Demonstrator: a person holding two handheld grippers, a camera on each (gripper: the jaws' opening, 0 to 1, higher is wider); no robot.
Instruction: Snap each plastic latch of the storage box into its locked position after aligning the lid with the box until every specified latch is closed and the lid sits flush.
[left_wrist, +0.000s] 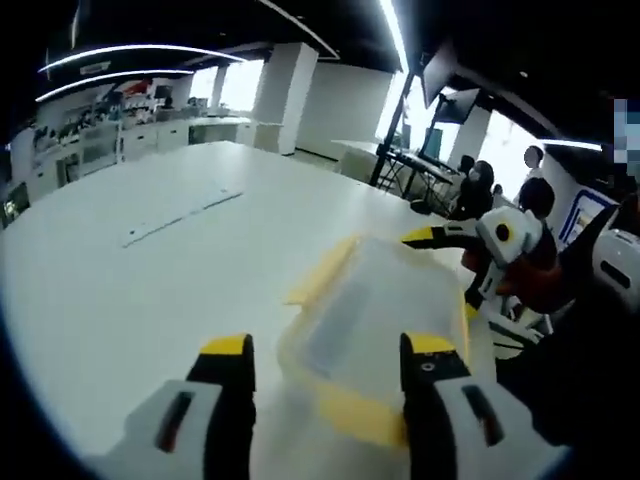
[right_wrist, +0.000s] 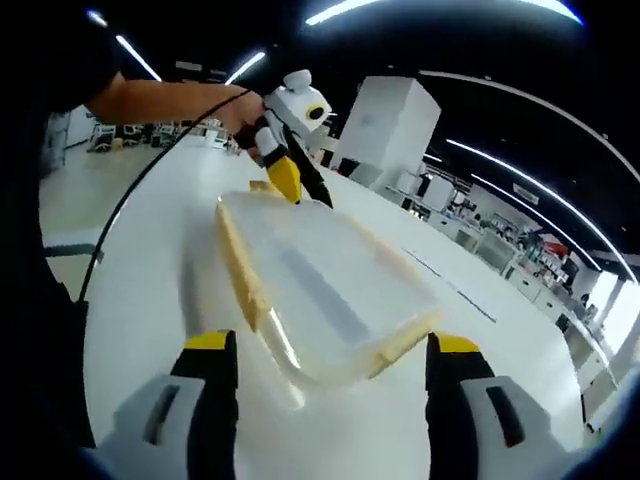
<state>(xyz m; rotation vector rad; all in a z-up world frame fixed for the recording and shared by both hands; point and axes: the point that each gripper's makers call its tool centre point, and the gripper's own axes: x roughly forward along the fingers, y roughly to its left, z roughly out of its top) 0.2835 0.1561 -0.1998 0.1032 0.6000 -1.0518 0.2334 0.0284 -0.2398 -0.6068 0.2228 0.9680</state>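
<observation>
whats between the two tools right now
The storage box with its translucent lid lies between them on the white table; in the right gripper view the left tool sits at its far end.

Your left hand-held gripper (left_wrist: 325, 352) stands with its yellow-tipped jaws parted, the near yellow-edged end of the storage box (left_wrist: 375, 320) lying between them on the white surface (left_wrist: 150, 270). Your right hand-held gripper (left_wrist: 440, 237) reaches in at the box's far end.

My left gripper (left_wrist: 325, 345) and right gripper (right_wrist: 330, 343) share one build: white moulded bodies with dark slots, black jaws capped in yellow. A black cable (right_wrist: 150, 170) trails from the left one, and my sleeve (right_wrist: 60, 60) is black.
</observation>
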